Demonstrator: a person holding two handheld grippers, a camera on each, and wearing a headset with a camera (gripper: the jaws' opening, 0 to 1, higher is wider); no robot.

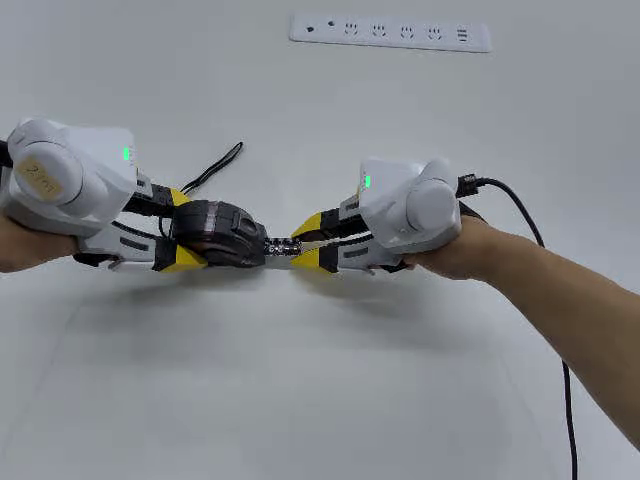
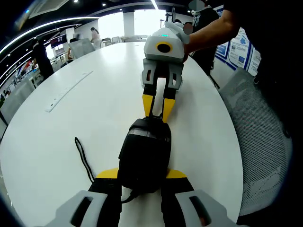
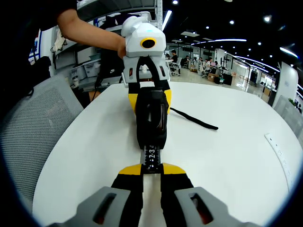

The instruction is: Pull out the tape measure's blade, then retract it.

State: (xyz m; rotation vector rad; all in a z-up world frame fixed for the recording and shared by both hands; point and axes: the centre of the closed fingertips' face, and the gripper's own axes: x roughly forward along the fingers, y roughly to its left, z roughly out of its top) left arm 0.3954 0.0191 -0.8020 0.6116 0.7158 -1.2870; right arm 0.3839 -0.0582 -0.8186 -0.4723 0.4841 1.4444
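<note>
The left hand-held gripper [image 1: 183,230] clamps a chunky black rubber-cased tape measure [image 1: 225,235]. The right hand-held gripper [image 1: 303,244], just beside the case, pinches its short exposed printed blade [image 3: 151,156]. Beneath the case lies a smooth white round worktop [image 1: 300,380] in a bright open office, with a white power strip [image 1: 390,32] well beyond. The blade's hook is hidden between the jaws.
</note>
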